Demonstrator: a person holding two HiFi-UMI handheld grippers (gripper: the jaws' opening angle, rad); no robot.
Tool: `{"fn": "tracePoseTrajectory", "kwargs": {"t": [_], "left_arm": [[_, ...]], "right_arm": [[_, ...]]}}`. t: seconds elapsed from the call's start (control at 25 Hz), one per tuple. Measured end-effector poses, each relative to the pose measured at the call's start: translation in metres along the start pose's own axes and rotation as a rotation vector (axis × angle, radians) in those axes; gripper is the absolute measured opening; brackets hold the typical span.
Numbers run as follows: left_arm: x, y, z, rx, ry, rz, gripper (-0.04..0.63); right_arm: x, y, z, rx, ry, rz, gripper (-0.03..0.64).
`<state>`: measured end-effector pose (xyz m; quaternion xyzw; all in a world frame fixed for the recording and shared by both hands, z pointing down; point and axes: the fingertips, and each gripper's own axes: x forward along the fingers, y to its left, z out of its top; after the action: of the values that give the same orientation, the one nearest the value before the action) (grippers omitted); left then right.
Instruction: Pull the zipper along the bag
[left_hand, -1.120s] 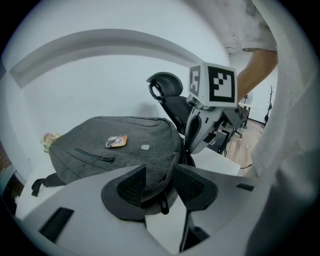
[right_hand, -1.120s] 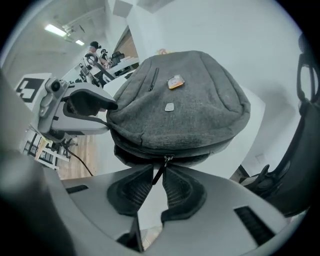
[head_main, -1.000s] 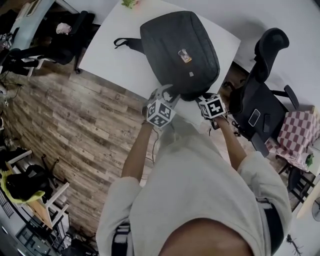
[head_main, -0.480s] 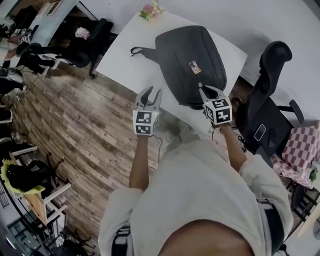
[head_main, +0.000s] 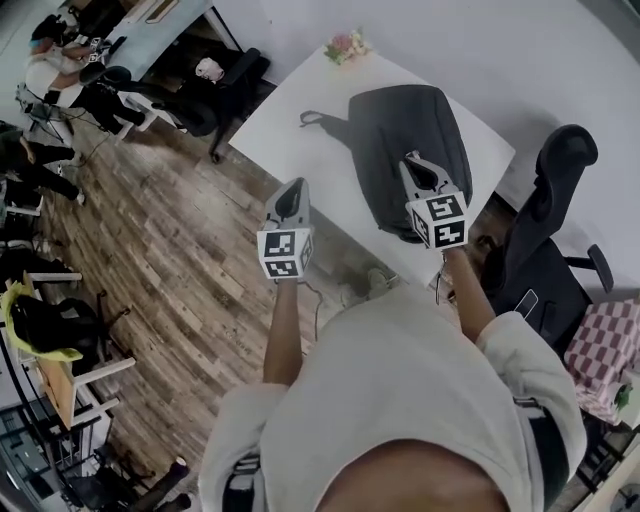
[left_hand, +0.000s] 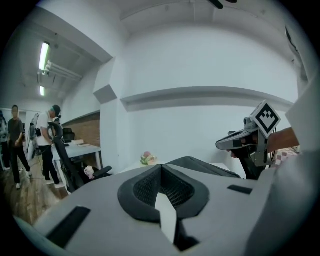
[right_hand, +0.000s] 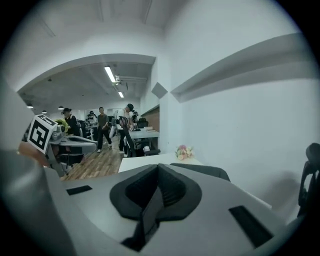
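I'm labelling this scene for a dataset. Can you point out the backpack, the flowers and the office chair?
backpack (head_main: 392, 125), head view, middle of its dark front panel.
flowers (head_main: 345, 46), head view, on the pink blooms.
office chair (head_main: 566, 153), head view, on its headrest.

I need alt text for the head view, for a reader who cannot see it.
From above: a person holds two grippers, both shut and empty, near a dark backpack on a white table. The left gripper shows over the wood floor, the right gripper over the backpack's near end.
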<state>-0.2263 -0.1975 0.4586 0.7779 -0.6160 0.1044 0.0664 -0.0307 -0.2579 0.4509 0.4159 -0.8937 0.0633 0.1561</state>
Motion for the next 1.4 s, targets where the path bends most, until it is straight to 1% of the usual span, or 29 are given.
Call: {"fn": "tracePoseTrajectory", "kwargs": {"t": [0.2,0.32,0.52,1.0,1.4], "left_arm": [[-0.012,0.018,0.013,-0.007,-0.036,0.053,0.026],[-0.020,0.027,0.016,-0.013,-0.047,0.080,0.026],[-0.025,0.032,0.016,-0.020,-0.053,0.100,0.026],[-0.028,0.035,0.015,-0.023,-0.053,0.104,0.026],[-0.021,0.033,0.018,-0.018,-0.053,0.099,0.026]], "right_arm": [[0.010,0.008,0.023,-0.019,-0.062,0.033,0.014],[0.014,0.017,0.029,-0.032,-0.072,0.048,0.014],[0.019,0.028,0.031,-0.044,-0.071,0.066,0.012],[0.025,0.038,0.034,-0.057,-0.069,0.084,0.012],[0.028,0.036,0.032,-0.067,-0.060,0.084,0.012]]}}
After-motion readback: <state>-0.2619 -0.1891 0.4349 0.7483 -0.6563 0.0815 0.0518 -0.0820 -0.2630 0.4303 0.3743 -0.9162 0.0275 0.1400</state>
